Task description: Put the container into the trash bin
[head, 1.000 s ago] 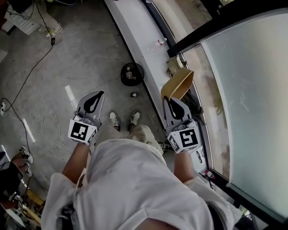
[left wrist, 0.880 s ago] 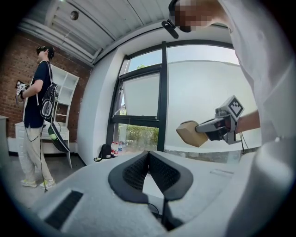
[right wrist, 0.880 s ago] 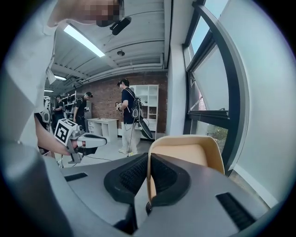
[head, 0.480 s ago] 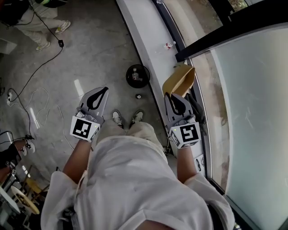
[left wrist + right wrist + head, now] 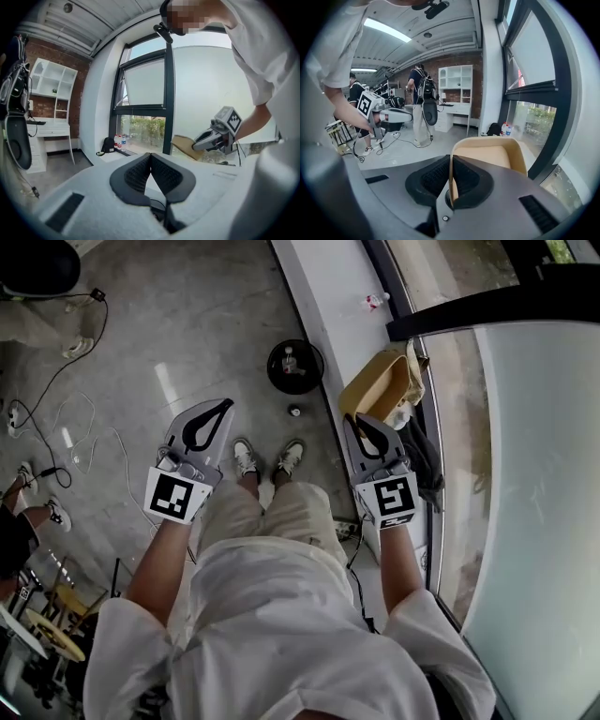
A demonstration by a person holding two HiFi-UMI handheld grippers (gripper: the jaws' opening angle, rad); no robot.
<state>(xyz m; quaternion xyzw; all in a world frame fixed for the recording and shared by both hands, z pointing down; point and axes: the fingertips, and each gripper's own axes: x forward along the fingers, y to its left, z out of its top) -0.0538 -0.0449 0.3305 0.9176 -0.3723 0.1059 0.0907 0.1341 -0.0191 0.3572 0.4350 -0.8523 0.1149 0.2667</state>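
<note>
My right gripper (image 5: pixel 362 421) is pinching one thin side wall of the tan container (image 5: pixel 379 386), pads pressed on either side of it, and the rest of the tray hangs out past the jaws, far from me, over the white window ledge (image 5: pixel 328 296). My left gripper (image 5: pixel 212 414) is pressed together on nothing and rides out to the left over bare floor. The round black trash bin (image 5: pixel 295 367) stands on the floor just beside the ledge, left of the container and well below it, so the container is not yet over its mouth. My worry is the grip: I only have one edge, so I judge a quick swing to the left could make the tray pivot or slide out of the pads and land on the ledge or the floor. The bin's mouth also looks hardly wider than the tray, and something already lies inside it, so a flat drop could hang up on the rim or knock the bin over; tipping it in end-first seems safer. Letting go too soon would leave it on the ledge. Compared with a second ago, both my grippers have come lower, the container lies flatter and closer against the ledge, the bin sits farther up the head view, and my hold on the wall is unchanged.
</note>
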